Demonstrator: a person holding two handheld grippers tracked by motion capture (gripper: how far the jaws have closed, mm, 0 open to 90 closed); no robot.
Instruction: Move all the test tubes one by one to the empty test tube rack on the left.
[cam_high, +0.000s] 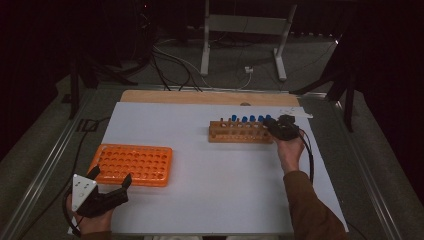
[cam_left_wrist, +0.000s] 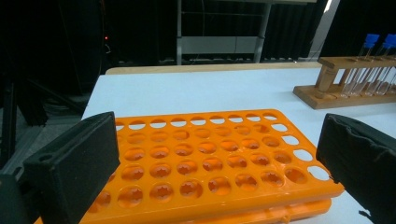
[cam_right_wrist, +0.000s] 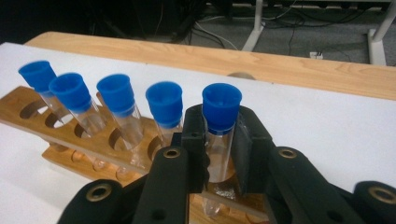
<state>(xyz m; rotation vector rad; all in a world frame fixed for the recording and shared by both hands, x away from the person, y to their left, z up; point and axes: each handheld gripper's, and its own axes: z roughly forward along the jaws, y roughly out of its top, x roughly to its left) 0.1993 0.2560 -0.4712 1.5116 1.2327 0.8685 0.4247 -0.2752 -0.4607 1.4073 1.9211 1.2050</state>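
No writing, labels, brands, numbers or signs can be read on anything in these views.

- The high view is dim and grainy; only the white table top (cam_high: 200, 150) is bright, and everything beyond its far edge sinks into near black.
- Left gripper view: the orange rack (cam_left_wrist: 210, 158) shows soft glare on its near holes, and the black pads (cam_left_wrist: 74, 163) beside it are blurred.
- Right gripper view: the blue-capped tubes (cam_right_wrist: 163, 107) are sharp and evenly lit.
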